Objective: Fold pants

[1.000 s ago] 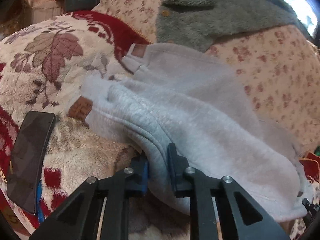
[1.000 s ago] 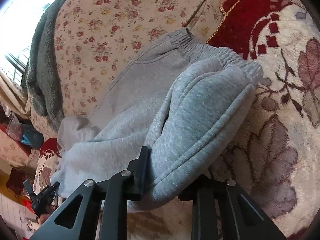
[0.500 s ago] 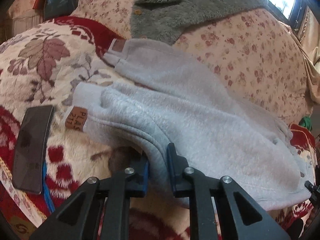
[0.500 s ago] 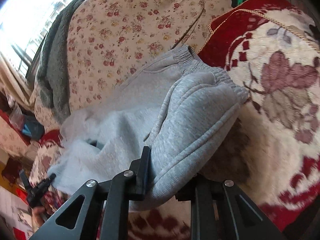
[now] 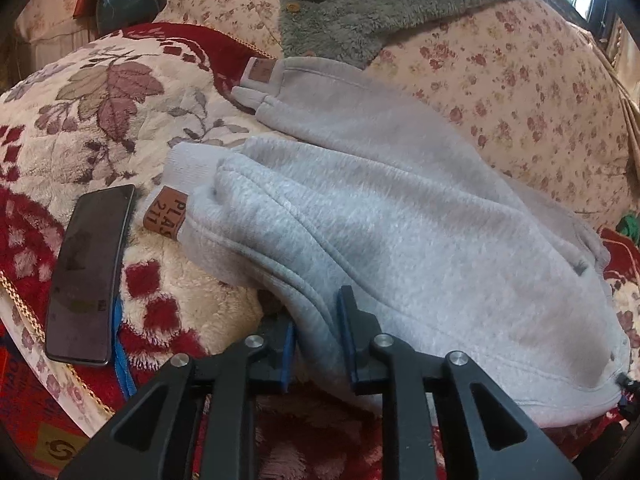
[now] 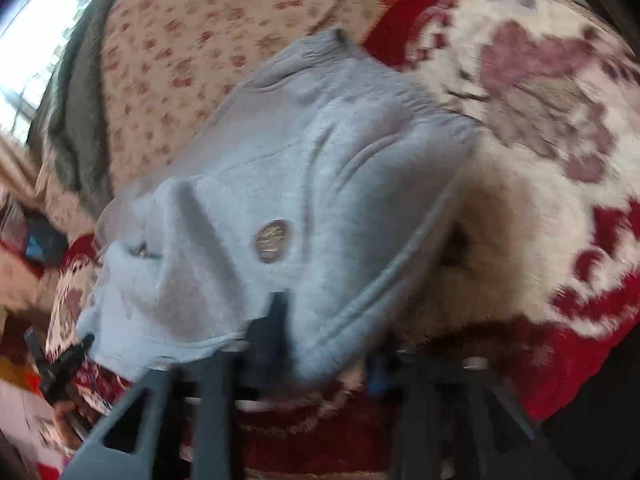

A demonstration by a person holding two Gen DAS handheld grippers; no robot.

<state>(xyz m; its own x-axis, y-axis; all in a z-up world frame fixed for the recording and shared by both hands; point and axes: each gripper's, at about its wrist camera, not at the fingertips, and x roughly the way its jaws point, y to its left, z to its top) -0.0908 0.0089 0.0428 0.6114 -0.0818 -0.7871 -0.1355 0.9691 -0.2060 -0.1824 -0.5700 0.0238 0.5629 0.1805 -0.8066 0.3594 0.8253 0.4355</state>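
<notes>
Left wrist view shows me the grey pants [image 5: 400, 240] folded lengthwise on the patterned blanket [image 5: 80, 120], one leg laid over the other, so I judge the first fold is just being set down. My left gripper [image 5: 318, 344] has its jaws easing apart, the folded edge still lying between them. My right gripper [image 6: 328, 344] has just sprung its jaws wide; the waist end sits loose between them. Next I must regrip for the crosswise fold.
</notes>
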